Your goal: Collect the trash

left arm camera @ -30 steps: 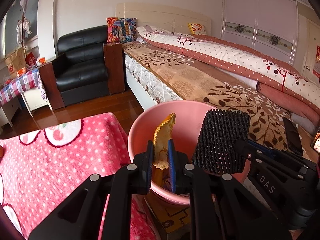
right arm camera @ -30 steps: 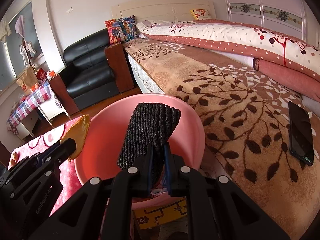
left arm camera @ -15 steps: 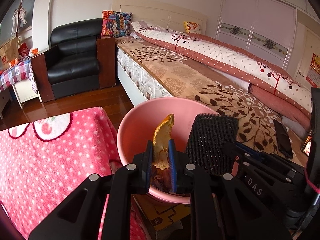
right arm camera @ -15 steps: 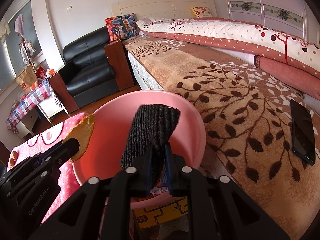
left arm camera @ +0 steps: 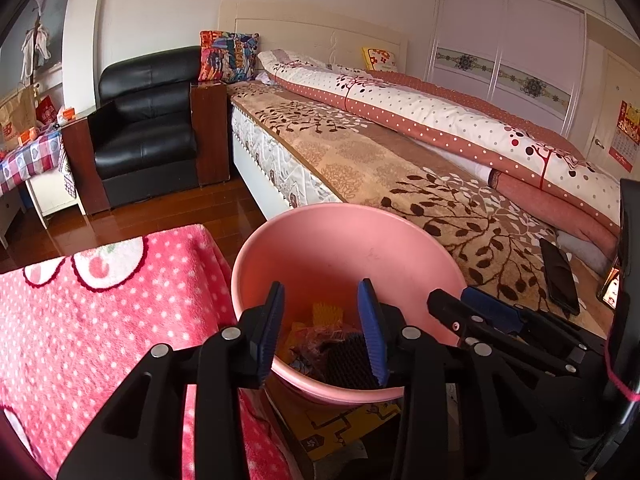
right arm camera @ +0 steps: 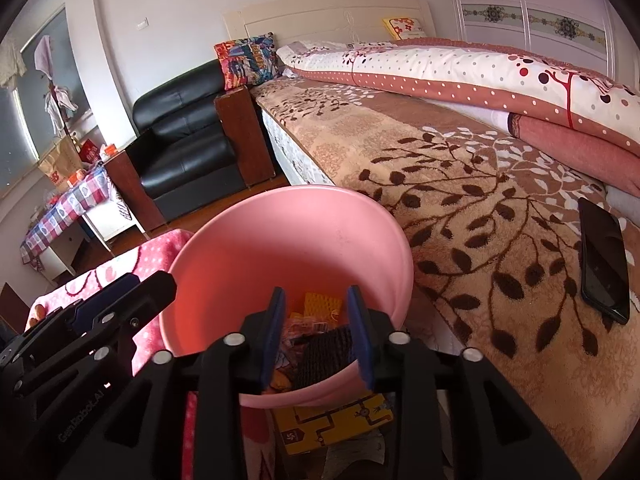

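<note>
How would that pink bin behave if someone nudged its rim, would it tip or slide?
The pink bin looks like thin plastic, so it is probably light and would slide or rock easily. It widens toward the top, so a push at the rim might tip it. The black mesh piece and wrappers inside seem too light to steady it much.

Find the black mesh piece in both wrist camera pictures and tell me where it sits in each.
Left wrist: the black mesh piece lies low in the pink bin, bottom centre.
Right wrist: black mesh piece in the pink bin, bottom centre.
Shared landmark: the black phone on the bed.
</note>
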Action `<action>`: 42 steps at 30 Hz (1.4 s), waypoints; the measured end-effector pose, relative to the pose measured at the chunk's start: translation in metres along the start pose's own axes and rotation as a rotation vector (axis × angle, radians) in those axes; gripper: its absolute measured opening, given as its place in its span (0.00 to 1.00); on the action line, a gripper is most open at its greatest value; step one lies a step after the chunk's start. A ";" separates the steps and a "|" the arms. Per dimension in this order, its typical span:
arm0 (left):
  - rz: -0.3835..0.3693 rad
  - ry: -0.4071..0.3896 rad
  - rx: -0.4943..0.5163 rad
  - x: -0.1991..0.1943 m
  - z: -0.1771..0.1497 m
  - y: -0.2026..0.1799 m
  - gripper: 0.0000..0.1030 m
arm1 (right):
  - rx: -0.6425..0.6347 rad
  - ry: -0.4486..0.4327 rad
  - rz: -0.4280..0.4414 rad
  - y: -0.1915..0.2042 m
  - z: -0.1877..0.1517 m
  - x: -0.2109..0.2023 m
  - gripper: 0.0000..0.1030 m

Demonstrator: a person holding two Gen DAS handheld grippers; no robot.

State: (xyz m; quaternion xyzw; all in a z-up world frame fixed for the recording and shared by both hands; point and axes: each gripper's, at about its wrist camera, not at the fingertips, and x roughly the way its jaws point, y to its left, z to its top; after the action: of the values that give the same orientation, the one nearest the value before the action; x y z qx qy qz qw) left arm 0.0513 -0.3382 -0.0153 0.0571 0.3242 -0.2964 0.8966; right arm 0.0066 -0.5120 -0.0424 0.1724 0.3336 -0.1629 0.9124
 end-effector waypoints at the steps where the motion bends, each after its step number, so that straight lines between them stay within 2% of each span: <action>1: 0.006 -0.008 0.006 -0.003 0.000 -0.001 0.37 | 0.003 -0.007 -0.003 0.000 0.000 -0.003 0.38; 11: 0.039 -0.071 0.035 -0.039 0.001 -0.003 0.37 | 0.008 -0.056 0.033 0.002 -0.003 -0.035 0.44; 22: 0.087 -0.150 0.035 -0.077 -0.003 0.003 0.37 | 0.007 -0.111 0.057 0.013 -0.008 -0.076 0.60; 33: 0.105 -0.190 0.014 -0.111 -0.008 0.020 0.37 | -0.002 -0.133 0.126 0.032 -0.023 -0.102 0.66; 42: 0.128 -0.202 0.000 -0.129 -0.016 0.036 0.37 | -0.030 -0.134 0.164 0.053 -0.032 -0.112 0.67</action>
State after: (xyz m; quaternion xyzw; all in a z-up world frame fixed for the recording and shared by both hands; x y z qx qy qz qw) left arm -0.0158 -0.2406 0.0482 0.0472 0.2278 -0.2428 0.9418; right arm -0.0709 -0.4309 0.0198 0.1744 0.2589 -0.0939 0.9454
